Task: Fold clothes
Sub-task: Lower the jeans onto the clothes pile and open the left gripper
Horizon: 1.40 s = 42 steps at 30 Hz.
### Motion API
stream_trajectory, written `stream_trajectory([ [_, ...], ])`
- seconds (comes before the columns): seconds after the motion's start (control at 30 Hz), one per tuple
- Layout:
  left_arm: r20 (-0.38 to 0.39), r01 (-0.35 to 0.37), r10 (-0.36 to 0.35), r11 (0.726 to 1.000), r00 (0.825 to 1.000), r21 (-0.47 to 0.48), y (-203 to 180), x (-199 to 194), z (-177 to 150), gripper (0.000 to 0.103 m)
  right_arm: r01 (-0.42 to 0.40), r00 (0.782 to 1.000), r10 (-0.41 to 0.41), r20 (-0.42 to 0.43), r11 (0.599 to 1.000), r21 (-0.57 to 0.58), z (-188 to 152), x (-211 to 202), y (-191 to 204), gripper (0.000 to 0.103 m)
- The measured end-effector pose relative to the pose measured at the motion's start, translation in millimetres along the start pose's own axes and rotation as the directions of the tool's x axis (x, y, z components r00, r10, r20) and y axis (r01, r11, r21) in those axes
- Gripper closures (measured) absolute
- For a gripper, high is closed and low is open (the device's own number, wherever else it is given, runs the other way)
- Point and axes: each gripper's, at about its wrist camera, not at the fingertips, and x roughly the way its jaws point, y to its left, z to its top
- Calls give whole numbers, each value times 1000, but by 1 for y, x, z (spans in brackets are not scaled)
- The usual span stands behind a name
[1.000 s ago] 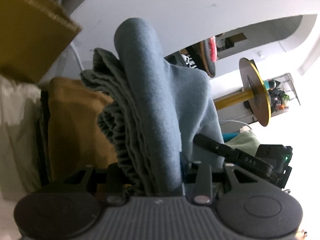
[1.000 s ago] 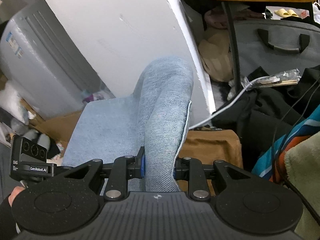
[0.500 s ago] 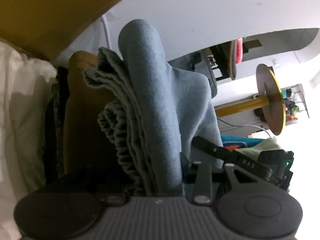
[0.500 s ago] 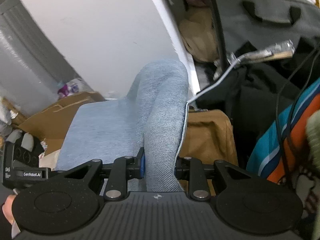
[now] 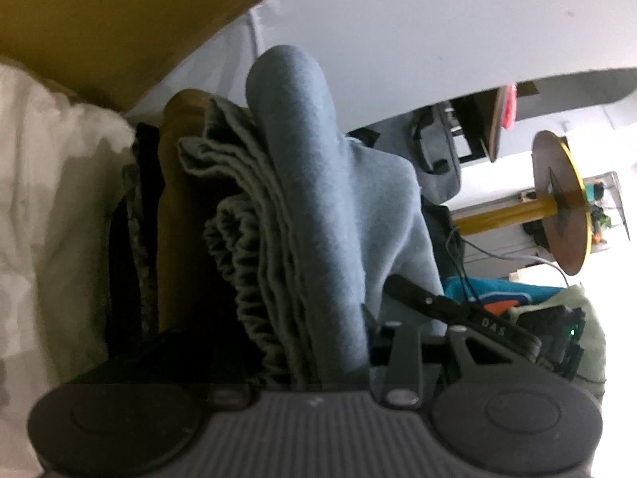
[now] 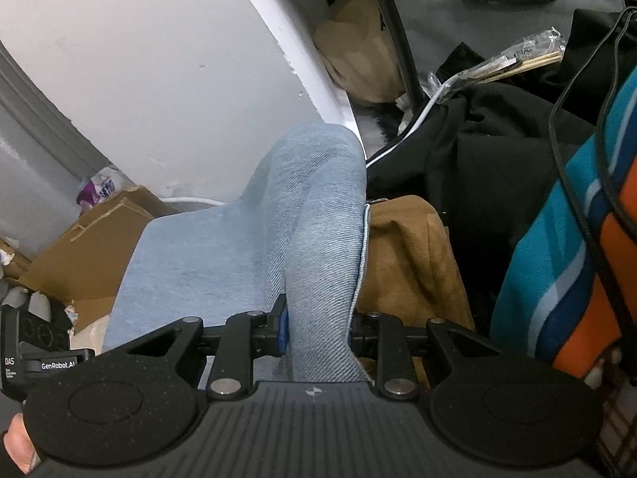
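A folded light blue denim garment (image 6: 254, 247) hangs stretched between my two grippers. My left gripper (image 5: 318, 342) is shut on one end, where the layered edges and a gathered elastic waistband (image 5: 243, 263) bunch between the jaws. My right gripper (image 6: 318, 326) is shut on the other end, with a thick fold of the denim rising between the jaws. The right gripper (image 5: 485, 322) shows in the left wrist view, the left gripper (image 6: 36, 350) in the right wrist view. A folded brown garment (image 6: 402, 263) lies just below the denim.
A white wall panel (image 6: 167, 51) stands behind. A cardboard box (image 6: 91, 239) lies at the left. Black clothes (image 6: 485, 147), a striped teal and orange blanket (image 6: 577, 247), cables and a grey bag (image 6: 497, 8) crowd the right. White cloth (image 5: 51, 215) is left of the stack.
Both grippers have moved down and forward with the denim, closer to the brown garment and the clothes pile. Their hold on the denim is unchanged.
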Motion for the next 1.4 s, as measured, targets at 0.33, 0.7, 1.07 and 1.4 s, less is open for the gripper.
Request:
stream_trajectory([
  [0.33, -59, -163, 173, 976, 983, 141, -22, -52, 13, 59, 5, 1000, -5, -8, 1000, -3, -1, 5, -3, 77],
  [0.7, -36, -280, 313, 891, 949, 358, -88, -74, 33, 63, -1, 1000, 0, -27, 999, -34, 1, 0, 0, 77],
  [1.07, -60, -358, 469, 745, 881, 563, -102, -9, 19, 73, 6, 1000, -7, -25, 999, -51, 0, -1, 1, 74],
  [1.4, -62, -428, 570, 680, 820, 595, -74, 12, 15, 79, 47, 999, -49, -19, 991, -126, -4, -7, 5, 62],
])
